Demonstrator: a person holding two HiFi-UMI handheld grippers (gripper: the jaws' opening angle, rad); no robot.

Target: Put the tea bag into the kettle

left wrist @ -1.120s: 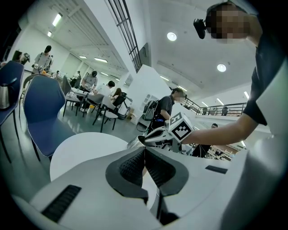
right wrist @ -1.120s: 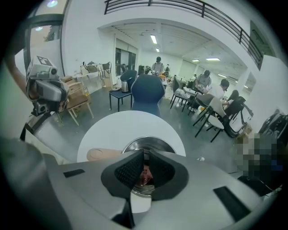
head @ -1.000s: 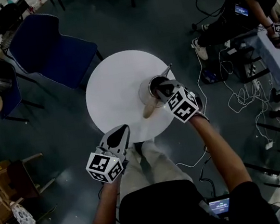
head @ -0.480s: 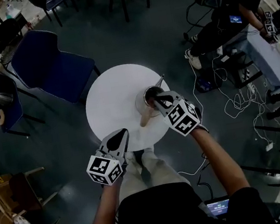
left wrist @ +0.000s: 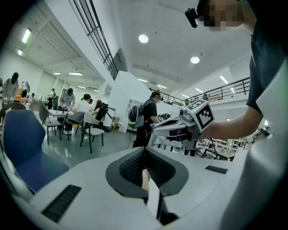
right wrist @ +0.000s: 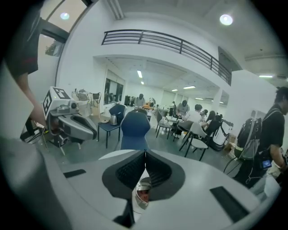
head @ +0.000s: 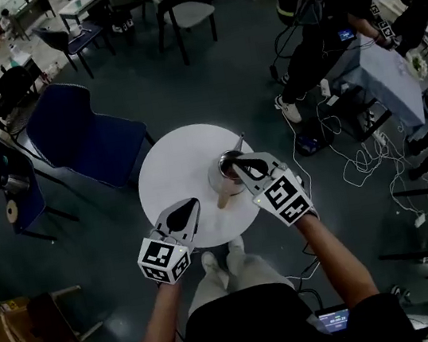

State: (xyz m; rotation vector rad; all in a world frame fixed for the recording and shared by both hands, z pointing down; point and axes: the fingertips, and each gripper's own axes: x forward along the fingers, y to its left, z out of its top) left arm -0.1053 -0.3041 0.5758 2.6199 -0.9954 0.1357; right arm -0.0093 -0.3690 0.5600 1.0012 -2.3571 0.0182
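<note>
R gripper (head: 237, 163) pulled off 1 kettle (head: 220, 176) — L gripper (head: 194, 202) closed.

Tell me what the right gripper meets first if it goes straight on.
Likely the kettle: the right gripper, jaws together, points at its rim from close by; depth is unclear.

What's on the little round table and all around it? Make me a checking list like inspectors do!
Surface: white round table, holding only the kettle.
Job's things: kettle upright, top open; tea bag not seen.
Clutter: nothing seen on the table.
Grippers: left gripper jaws together, nothing between them, over the table's near side; right gripper jaws together, at the kettle's mouth.
Cables: loose cables on the floor to the right.
Surroundings: blue chairs; other people nearby.
</note>
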